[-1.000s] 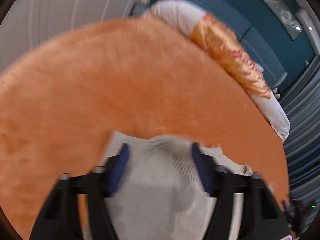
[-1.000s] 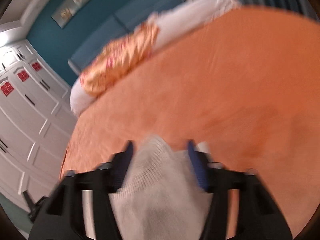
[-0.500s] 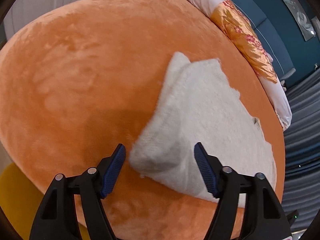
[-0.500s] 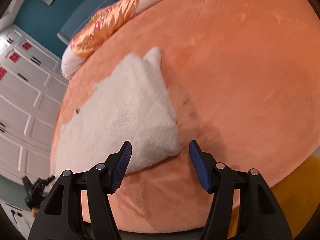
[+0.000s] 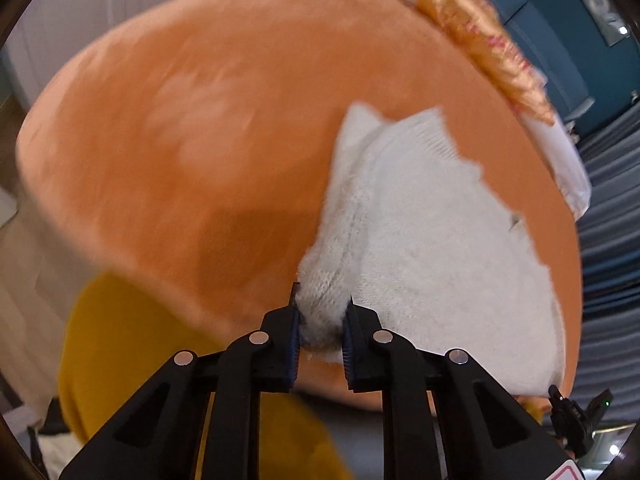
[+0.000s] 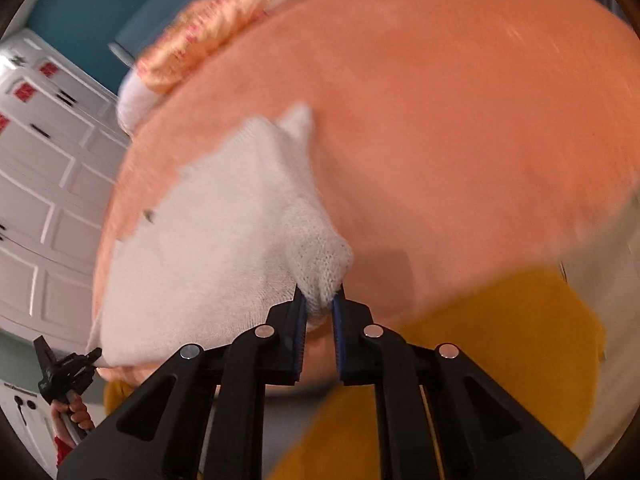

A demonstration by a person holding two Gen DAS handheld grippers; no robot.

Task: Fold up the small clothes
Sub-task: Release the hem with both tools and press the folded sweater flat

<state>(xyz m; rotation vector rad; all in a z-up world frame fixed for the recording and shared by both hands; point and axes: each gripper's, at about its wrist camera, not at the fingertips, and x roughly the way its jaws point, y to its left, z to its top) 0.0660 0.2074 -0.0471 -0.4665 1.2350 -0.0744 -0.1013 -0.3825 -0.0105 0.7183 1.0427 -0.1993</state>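
Note:
A small white knitted garment [image 5: 432, 220] lies on the orange plush bed cover [image 5: 200, 120]. In the left wrist view my left gripper [image 5: 320, 316] is shut on the garment's near left corner at the bed's front edge. In the right wrist view the same garment [image 6: 208, 240] spreads to the left, and my right gripper [image 6: 319, 306] is shut on its near right corner. The bed cover [image 6: 460, 120] fills most of that view. The other gripper [image 6: 64, 372] shows small at the lower left, at the garment's far corner. Both views are motion-blurred.
A gold patterned pillow [image 5: 484, 48] and white bedding [image 5: 568, 164] lie at the bed's far end. A yellow rug [image 6: 500, 360] lies below the bed's front edge. White panelled wardrobe doors [image 6: 36, 200] stand at the left. Grey curtains [image 5: 612, 220] hang at the right.
Half a second ago both grippers were open above the garment lying flat. Both have since closed on its two near corners at the bed's front edge.

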